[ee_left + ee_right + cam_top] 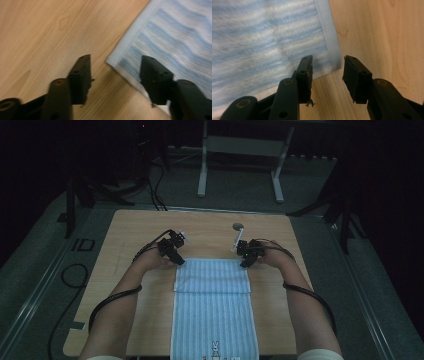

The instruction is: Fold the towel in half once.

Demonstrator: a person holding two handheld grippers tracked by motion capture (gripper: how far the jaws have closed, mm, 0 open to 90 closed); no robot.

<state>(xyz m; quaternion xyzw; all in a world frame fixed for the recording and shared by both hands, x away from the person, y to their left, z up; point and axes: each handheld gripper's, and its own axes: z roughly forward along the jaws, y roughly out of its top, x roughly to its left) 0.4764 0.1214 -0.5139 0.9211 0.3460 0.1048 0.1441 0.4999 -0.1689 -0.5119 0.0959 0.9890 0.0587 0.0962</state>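
Observation:
A blue and white striped towel (pixel 214 305) lies along the wooden table (pixel 140 232), its far part folded over on itself, a small rabbit print at the near end. My left gripper (pixel 178 260) stands open at the towel's far left corner (pixel 112 62), which lies between its jaws. At the far right corner (pixel 334 65) my right gripper (pixel 247 262) is open too, one jaw over the cloth, the other over bare wood. Neither holds the cloth.
A small round grey disc (pixel 238 226) sits on the table beyond the right gripper. Cables trail from both grippers along the forearms. Past the table's far edge stand a white frame (pixel 202 175) and dark stands on a grey floor.

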